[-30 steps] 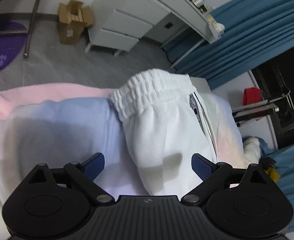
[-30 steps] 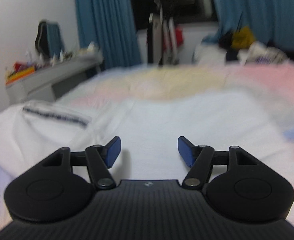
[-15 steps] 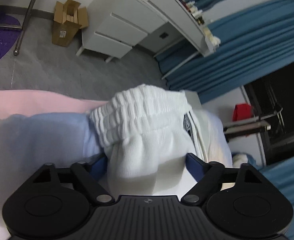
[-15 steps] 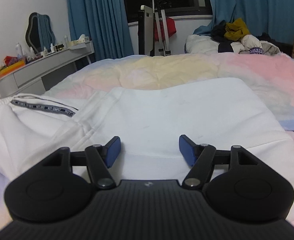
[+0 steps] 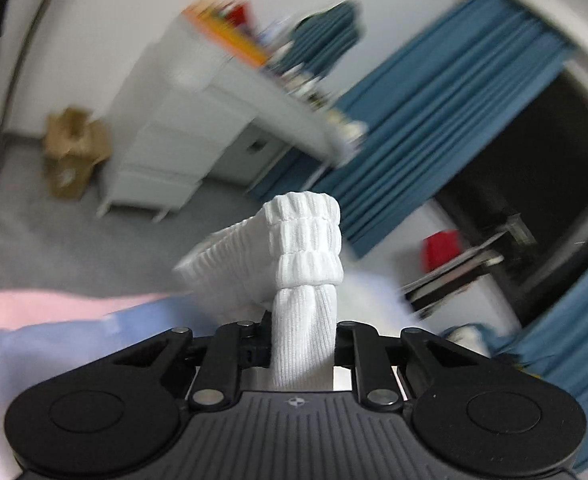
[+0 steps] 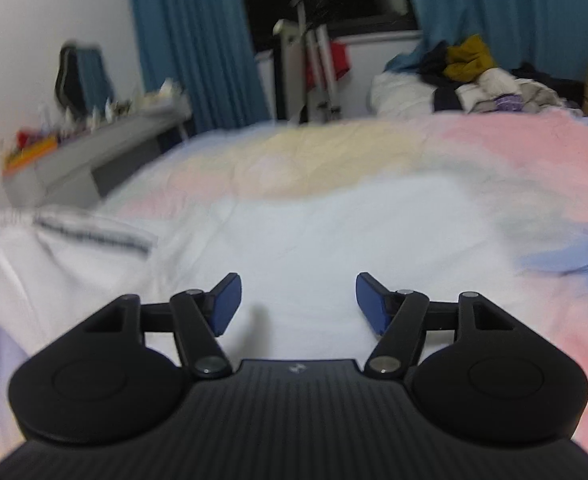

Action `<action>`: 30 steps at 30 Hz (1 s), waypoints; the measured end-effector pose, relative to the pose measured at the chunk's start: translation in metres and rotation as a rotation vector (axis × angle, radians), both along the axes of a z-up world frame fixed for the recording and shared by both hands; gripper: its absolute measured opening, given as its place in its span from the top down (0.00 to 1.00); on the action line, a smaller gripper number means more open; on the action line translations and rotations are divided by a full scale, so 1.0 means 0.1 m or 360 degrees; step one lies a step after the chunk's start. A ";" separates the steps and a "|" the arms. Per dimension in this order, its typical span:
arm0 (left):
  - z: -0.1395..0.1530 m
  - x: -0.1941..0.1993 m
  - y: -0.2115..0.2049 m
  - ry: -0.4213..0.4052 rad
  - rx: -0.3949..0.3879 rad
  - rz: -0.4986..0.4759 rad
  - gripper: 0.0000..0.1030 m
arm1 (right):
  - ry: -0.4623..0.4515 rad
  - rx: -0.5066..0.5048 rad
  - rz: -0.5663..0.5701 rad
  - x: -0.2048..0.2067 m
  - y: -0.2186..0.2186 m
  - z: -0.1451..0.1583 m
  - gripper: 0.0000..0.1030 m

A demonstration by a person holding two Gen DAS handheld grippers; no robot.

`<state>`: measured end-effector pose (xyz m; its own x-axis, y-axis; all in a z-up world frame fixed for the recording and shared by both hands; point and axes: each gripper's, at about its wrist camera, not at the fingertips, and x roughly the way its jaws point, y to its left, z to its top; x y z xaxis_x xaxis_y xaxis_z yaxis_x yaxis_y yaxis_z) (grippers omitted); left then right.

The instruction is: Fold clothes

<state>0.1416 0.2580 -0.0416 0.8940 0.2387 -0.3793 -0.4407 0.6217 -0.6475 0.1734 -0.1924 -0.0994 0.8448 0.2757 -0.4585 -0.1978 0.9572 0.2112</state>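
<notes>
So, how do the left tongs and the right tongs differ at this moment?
The left tongs are closing on the white ribbed cuff; the right tongs stand wide apart, holding nothing. The left tongs' blue pads are hidden by fabric; the right tongs' pads show. Both have black bodies.

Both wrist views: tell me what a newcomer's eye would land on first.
First, the ribbed white cuff of a garment, standing up between the jaws of the left gripper, which are closing on it. Next, the right gripper, open and empty above the white garment spread on the pastel bedspread. Behind hang blue curtains beside a dark window.
</notes>
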 end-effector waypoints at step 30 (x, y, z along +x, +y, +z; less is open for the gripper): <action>-0.82 0.88 -4.83 -0.0106 0.1380 -0.1370 0.81 | 0.0294 0.1314 -0.0439 0.13 -2.42 -0.18 0.34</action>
